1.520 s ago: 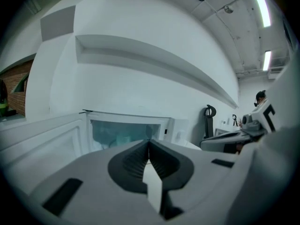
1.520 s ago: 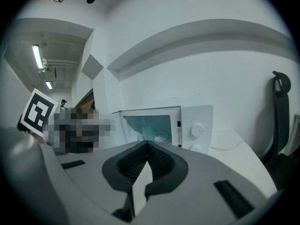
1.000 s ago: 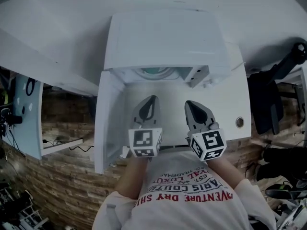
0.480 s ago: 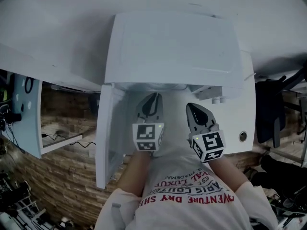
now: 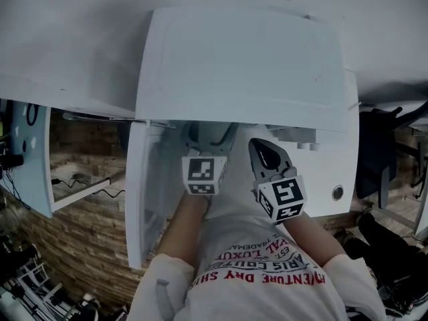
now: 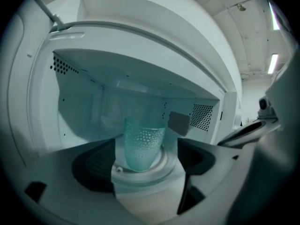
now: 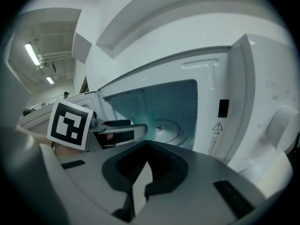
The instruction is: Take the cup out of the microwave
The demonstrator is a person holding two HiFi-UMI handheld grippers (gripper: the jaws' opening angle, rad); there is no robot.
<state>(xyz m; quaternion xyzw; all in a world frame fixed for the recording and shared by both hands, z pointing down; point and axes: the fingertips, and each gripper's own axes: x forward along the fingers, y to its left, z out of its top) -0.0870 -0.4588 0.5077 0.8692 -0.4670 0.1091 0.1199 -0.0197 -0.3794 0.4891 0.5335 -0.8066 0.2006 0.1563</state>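
Head view: we look down on microwave (image 5: 234, 59), door (image 5: 144, 199) swung open at its left. Left gripper (image 5: 206, 139) reaches into microwave mouth, tips hidden under its top. Right gripper (image 5: 262, 154) sits just outside microwave front.

Left gripper view: we see jaws wide, just been opening. Cup (image 6: 143, 146) stands upright on turntable (image 6: 164, 165) inside microwave, between jaws, pads not touching.

Right gripper view: we read jaws together, nothing held, facing microwave cavity.

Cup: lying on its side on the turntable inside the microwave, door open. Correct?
Not quite. The cup stands upright on the turntable, not on its side; the left gripper view shows this. The rest holds: it is inside the microwave, and the door is open.
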